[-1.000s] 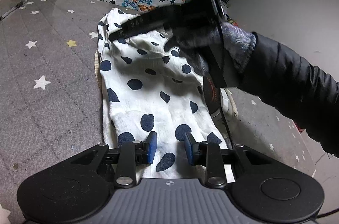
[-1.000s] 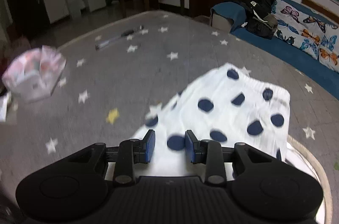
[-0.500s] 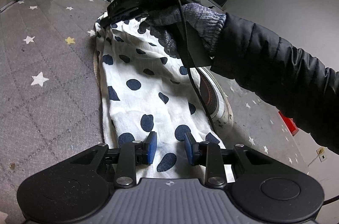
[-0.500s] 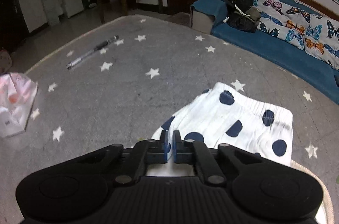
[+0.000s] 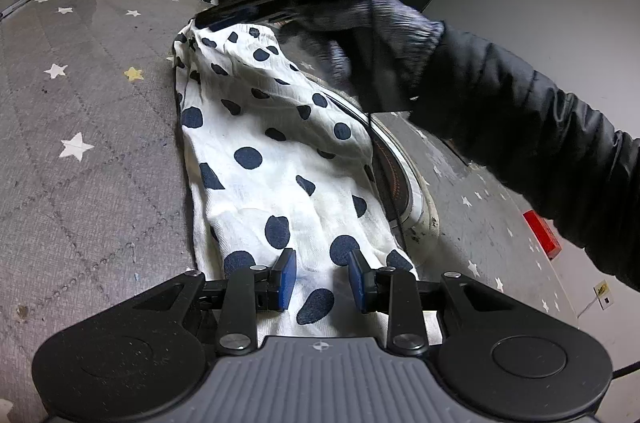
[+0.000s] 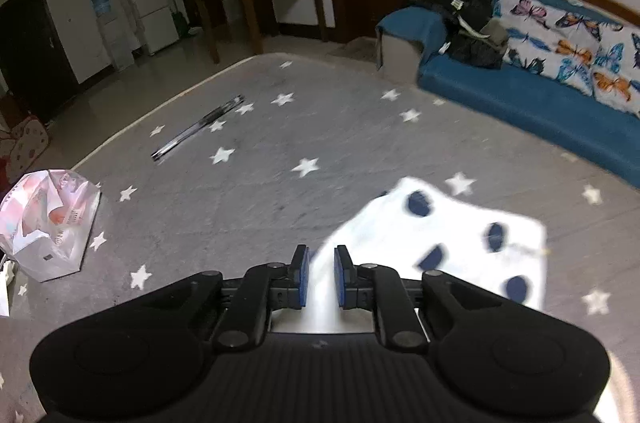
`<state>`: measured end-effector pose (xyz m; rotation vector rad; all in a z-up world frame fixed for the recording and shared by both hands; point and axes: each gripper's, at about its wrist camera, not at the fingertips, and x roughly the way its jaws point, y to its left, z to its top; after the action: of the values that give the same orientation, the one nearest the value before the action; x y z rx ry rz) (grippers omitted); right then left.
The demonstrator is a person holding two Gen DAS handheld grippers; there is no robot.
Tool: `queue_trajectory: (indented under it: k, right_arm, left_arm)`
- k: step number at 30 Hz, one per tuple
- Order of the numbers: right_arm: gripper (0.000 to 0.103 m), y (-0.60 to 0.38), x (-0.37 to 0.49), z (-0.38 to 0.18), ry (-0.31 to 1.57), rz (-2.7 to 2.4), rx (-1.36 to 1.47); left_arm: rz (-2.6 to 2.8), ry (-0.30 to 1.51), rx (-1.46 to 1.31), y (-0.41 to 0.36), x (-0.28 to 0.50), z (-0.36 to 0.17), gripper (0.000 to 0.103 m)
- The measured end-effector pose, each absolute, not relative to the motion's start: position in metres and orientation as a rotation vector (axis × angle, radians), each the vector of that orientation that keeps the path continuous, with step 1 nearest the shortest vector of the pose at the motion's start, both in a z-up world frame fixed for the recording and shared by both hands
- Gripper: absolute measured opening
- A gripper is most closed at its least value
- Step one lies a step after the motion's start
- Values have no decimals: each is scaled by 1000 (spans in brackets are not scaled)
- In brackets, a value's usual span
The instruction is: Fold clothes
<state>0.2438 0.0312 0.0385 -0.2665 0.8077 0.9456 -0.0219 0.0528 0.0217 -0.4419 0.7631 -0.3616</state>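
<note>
The white cotton garment with navy dots (image 5: 276, 159) lies lengthwise on the grey star-print surface (image 5: 80, 111), not yet folded; my left fingers (image 5: 322, 279) straddle its near hem, parted, gripping nothing; my right fingers (image 6: 320, 273), just reopened slightly, stand at its far corner with cloth between them, unpinched.

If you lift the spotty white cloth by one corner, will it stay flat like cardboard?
Probably not. The polka-dot garment already wrinkles and sags over the round rim under it, so it looks floppy and would likely dangle. It seems thin and light. Woven fabric like this probably won't slip easily from the right gripper.
</note>
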Motion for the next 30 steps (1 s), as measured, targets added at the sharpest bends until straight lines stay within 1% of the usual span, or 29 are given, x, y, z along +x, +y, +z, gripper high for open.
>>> queue_trajectory:
  k: [5,7,9,12,15,21,23,24,25,27,28,29,30]
  right_arm:
    - [29,9,265,44,794,883,-290]
    - [43,2,276,42,794,853,-293]
    - [54,-4,290,37,790,810,-293]
    - [54,-17,308,28,803,768,-228]
    - [58,-29,322,19,817,750,-162]
    - [60,-36,333,5,811,796,-128]
    - [60,-35,332,3,800,819,-129]
    - [55,-33,330,3,794,826,-134]
    - [46,-32,330,4,792,828,-134]
    - [40,-29,330,4,788,833,-134]
    - [34,-29,330,5,790,833,-131]
    - [28,-30,331,5,794,844,-126]
    - [19,-30,331,5,799,854,-119]
  left_arm:
    - [-360,767,-442,54,-22,23,31]
    - [-360,770,-446,54,-21,23,31]
    - [-360,774,-448,55,-21,24,31]
    - [-358,779,-450,56,-21,25,32]
    - [-356,782,-461,58,-22,25,32]
    - [-351,792,-477,59,-21,24,32]
    - [-347,794,-477,58,-20,25,32]
    - [-345,795,-476,58,-20,25,32]
    - [-343,796,-476,57,-20,25,32]
    - [-339,797,-475,57,-20,25,32]
    - [-337,798,-473,56,-20,25,32]
    - [-335,799,-472,56,-19,26,32]
    - [-333,799,-471,55,-19,26,33]
